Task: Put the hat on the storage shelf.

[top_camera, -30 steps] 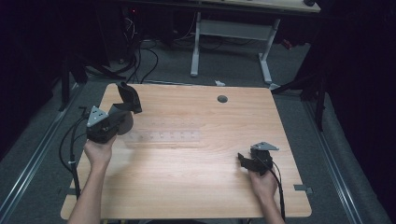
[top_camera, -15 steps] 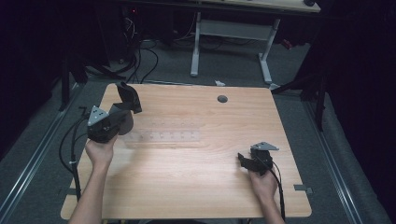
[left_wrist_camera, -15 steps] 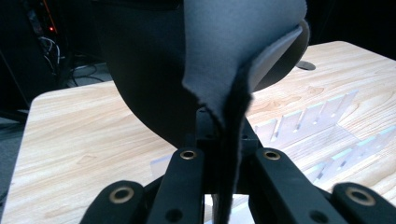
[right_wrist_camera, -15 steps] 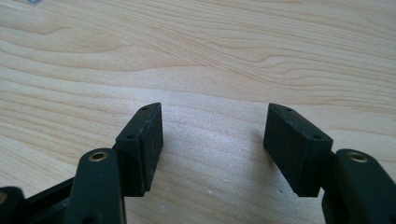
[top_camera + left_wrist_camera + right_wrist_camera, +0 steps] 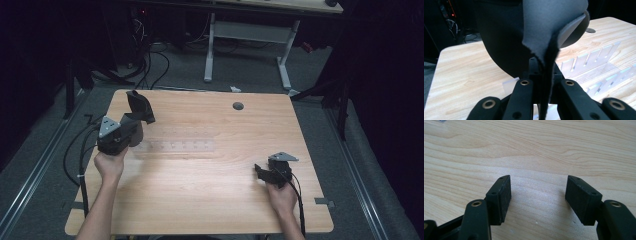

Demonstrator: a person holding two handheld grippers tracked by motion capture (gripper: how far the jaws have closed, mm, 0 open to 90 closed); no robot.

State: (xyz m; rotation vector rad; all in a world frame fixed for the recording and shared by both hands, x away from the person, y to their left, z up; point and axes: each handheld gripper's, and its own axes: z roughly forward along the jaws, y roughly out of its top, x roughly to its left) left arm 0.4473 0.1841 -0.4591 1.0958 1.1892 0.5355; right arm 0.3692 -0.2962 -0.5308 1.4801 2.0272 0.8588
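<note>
My left gripper [image 5: 134, 123] is shut on a thin, dark, flexible pad [image 5: 139, 105] at the table's left side. The pad stands up and away from the jaws, above the left end of a clear slotted rack [image 5: 175, 146]. In the left gripper view the pad [image 5: 536, 30] is pinched edge-on between the jaws of the left gripper [image 5: 544, 75] and hides much of the scene, with the clear slotted rack [image 5: 594, 60] lying behind it to the right. My right gripper [image 5: 260, 171] rests low at the table's near right. It stands open [image 5: 537, 197] over bare wood.
The wooden table [image 5: 210, 200] has a round cable hole [image 5: 238, 106] near its far edge. A cable hangs off the left edge from the left gripper. Beyond the table are a dark floor and a white desk frame [image 5: 247, 35].
</note>
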